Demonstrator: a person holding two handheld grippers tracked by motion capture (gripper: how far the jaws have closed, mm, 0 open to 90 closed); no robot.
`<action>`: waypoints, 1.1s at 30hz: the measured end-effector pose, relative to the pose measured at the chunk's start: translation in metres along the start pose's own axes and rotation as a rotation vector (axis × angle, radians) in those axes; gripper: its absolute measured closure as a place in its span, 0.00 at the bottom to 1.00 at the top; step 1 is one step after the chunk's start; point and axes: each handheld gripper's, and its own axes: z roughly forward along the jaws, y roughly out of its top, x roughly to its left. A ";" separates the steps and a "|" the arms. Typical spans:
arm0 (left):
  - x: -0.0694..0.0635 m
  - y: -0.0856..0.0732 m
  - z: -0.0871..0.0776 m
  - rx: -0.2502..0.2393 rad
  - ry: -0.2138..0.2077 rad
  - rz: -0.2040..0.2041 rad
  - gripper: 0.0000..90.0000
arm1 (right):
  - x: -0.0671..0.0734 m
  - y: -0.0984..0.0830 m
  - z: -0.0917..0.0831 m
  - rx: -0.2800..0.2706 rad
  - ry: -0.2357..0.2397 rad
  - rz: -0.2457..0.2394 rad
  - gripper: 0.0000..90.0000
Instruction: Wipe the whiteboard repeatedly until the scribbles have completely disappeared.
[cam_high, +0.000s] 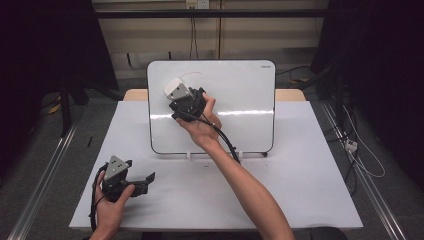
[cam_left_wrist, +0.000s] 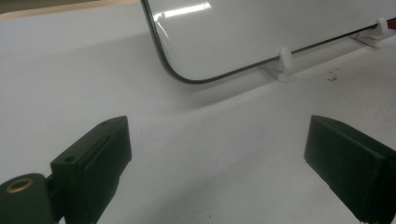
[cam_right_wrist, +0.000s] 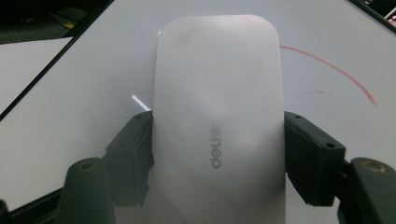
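The right claw is clenched on a white eraser, one jaw pressing each long side, so the eraser's long axis runs straight out along the claw's own line. In the high view that right claw holds the eraser against the upper left part of the whiteboard, which stands propped on small white feet toward the twelve o'clock side of the bench. A thin red arc of marker remains on the board, lying at about two o'clock from the eraser's tip and just beside it; the coming wipe probably has to carry the eraser that way, across the stroke. The right hand is plainly the nearer one. The left claw rests low on the bench at about seven o'clock, well apart from the board, its jaws released and wide with only bare bench between them. No containers are on the bench.
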 end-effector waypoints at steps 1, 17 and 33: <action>0.000 0.000 0.000 0.000 0.001 0.001 0.08 | -0.001 0.001 0.000 0.000 -0.005 0.001 0.35; 0.000 -0.001 -0.001 0.000 0.009 -0.008 0.08 | -0.017 0.005 -0.001 -0.002 -0.037 0.040 0.35; 0.000 -0.001 -0.002 0.000 0.011 -0.006 0.08 | -0.036 0.001 -0.006 0.015 -0.074 0.087 0.35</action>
